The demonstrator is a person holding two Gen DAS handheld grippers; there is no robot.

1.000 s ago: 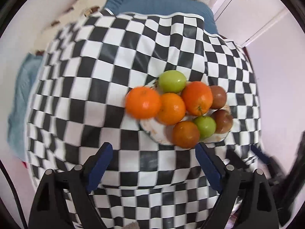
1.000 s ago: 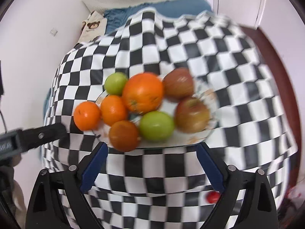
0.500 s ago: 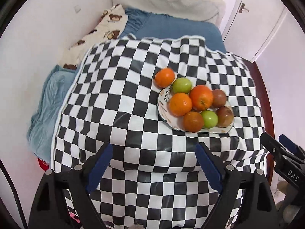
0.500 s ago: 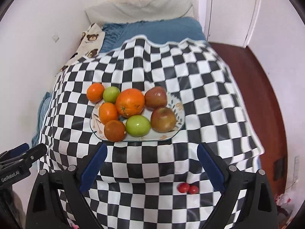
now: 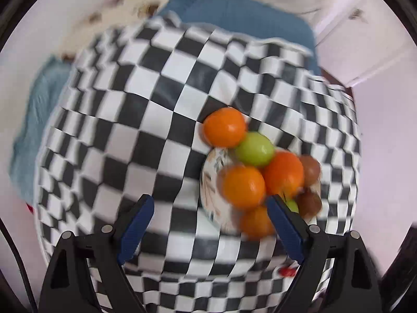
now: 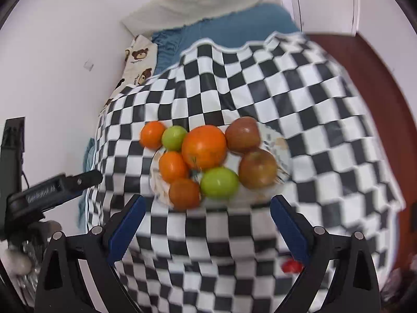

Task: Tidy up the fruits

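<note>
A patterned plate (image 6: 282,154) on the checkered table holds several fruits: oranges (image 6: 203,147), green fruits (image 6: 219,182) and brown-red apples (image 6: 257,168). One small orange (image 6: 152,134) lies on the cloth just off the plate's far left; it also shows in the left wrist view (image 5: 224,127). The plate (image 5: 211,182) sits ahead and right of my left gripper (image 5: 209,221), which is open and empty. My right gripper (image 6: 206,220) is open and empty, just short of the plate. The left gripper's body (image 6: 52,187) shows at the left in the right wrist view.
The checkered cloth (image 6: 299,99) covers the table and hangs over its edges. Small red items (image 6: 290,266) lie on the cloth near the front right. A bed with a blue sheet (image 6: 224,34) and a bear-print pillow (image 6: 138,62) stands behind. A door (image 6: 323,0) is at the back right.
Both grippers have moved closer to the table and plate, so the fruits appear larger. The left view is blurred by motion. Both stay open.
</note>
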